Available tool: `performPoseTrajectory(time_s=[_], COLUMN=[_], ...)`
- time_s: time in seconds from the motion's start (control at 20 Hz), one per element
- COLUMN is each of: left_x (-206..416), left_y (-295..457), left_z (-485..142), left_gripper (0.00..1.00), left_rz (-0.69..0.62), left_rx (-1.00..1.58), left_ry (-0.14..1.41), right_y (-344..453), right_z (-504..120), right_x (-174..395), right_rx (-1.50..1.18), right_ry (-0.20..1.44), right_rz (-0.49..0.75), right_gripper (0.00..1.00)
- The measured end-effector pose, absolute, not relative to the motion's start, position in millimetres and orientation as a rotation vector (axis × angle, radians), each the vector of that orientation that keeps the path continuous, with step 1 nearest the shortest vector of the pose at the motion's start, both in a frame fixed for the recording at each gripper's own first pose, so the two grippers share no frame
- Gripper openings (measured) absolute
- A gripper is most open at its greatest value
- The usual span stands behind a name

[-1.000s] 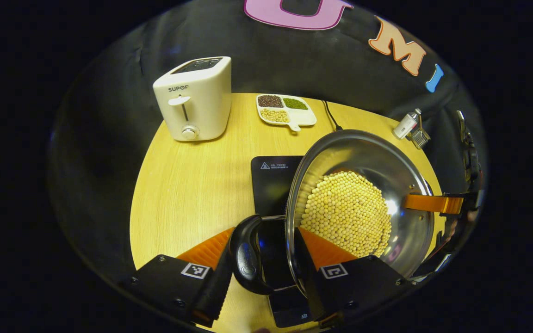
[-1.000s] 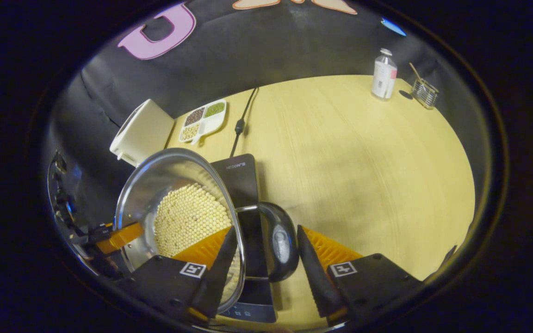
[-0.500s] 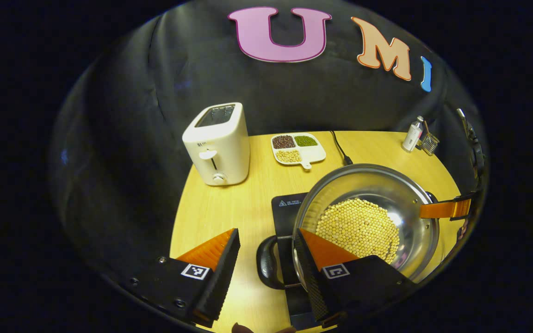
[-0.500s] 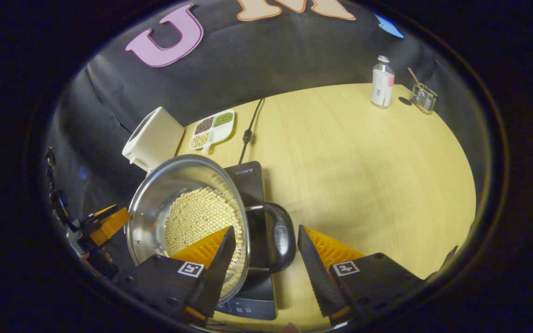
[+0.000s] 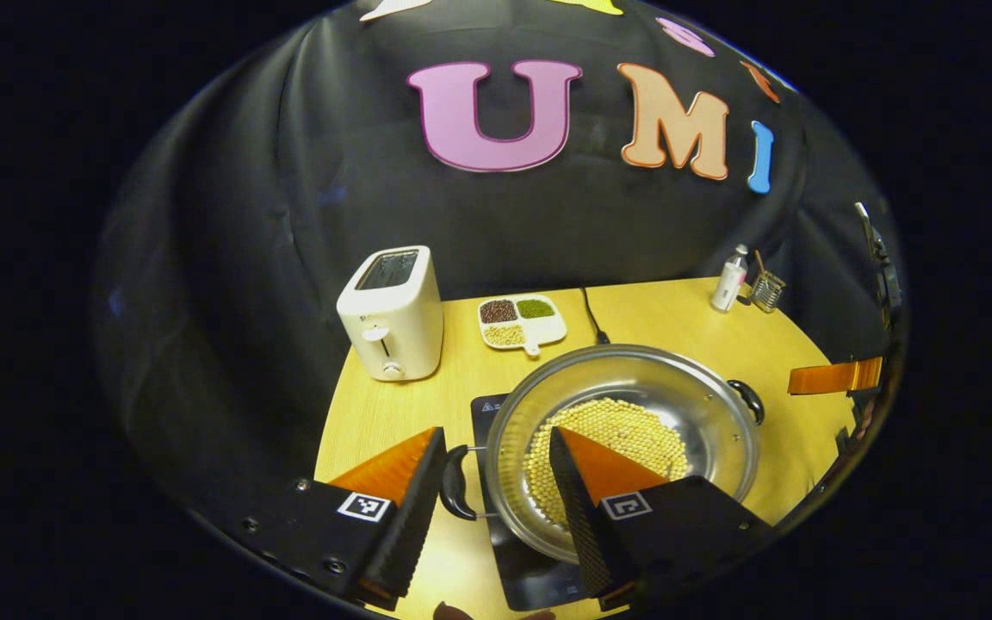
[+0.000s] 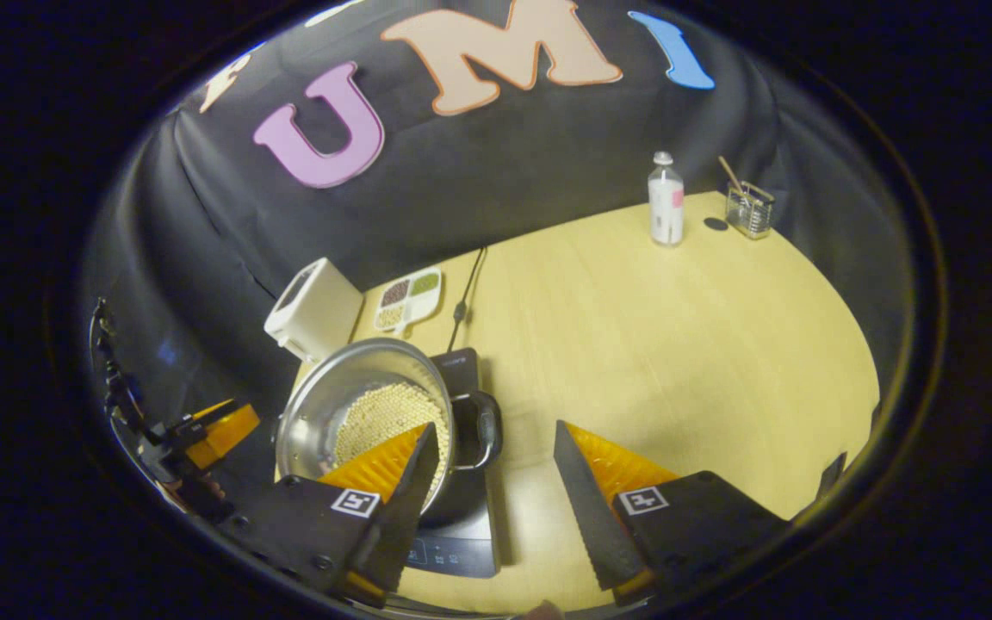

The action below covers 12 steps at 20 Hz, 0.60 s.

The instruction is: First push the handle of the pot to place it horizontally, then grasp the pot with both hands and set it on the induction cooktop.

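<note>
On the yellow wooden table (image 6: 677,344), the steel pot (image 5: 625,379) sits upon the black induction cooktop (image 5: 487,409). Pot upright, its floor covered with pale round beans (image 5: 616,430), likely soybeans. Both black side handles lie level: one at the pot's 9 o'clock in the left gripper view (image 5: 455,491), the other at its 2 o'clock (image 5: 747,400).

Left gripper (image 5: 496,508): jaws spread wide, holding nothing. Seen from its own camera it hangs above the pot, one finger over the near handle side, the other over the beans; no contact visible.

Right gripper (image 6: 492,491): jaws likewise wide, empty. In the right gripper view the pot (image 6: 350,396) and cooktop (image 6: 457,542) lie at 9 to 10 o'clock of the gap between its fingers, the nearest pot handle (image 6: 483,430) just beyond its left finger, apart from it.

Far edge of table, left gripper view: white toaster (image 5: 391,314) at 10 o'clock from the pot; a white divided dish (image 5: 520,320) with dark, green and pale grains at 11 o'clock; black power cord (image 5: 592,320) running back from the cooktop at 12 o'clock. At 2 o'clock, well apart, a small white bottle (image 5: 729,280) beside a clear holder with a stick in it (image 5: 767,291).
</note>
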<state>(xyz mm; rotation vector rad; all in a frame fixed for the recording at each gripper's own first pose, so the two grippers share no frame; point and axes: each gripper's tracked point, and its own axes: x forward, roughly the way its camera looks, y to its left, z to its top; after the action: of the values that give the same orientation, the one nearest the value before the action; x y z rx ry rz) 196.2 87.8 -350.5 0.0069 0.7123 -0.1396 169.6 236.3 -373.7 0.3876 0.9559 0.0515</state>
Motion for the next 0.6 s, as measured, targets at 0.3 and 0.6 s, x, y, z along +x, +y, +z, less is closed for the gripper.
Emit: performPoseTrajectory(time_s=[0.3,0.6], left_x=[143.0,90.7], left_y=[11.1,-72.2], left_z=[-288.3,-227.8], left_gripper=[0.75,0.83], left_rz=[-0.108,-0.101], left_rx=[-0.049,-0.076], left_ry=[0.618,0.484], right_y=[175.2,118.1], right_z=[-334.4,-300.1], right_x=[124.4,58.0], right_rx=[0.381,0.354], right_ry=[0.876,0.782], right_rz=[0.094,0.131], right_gripper=[0.82,0.92])
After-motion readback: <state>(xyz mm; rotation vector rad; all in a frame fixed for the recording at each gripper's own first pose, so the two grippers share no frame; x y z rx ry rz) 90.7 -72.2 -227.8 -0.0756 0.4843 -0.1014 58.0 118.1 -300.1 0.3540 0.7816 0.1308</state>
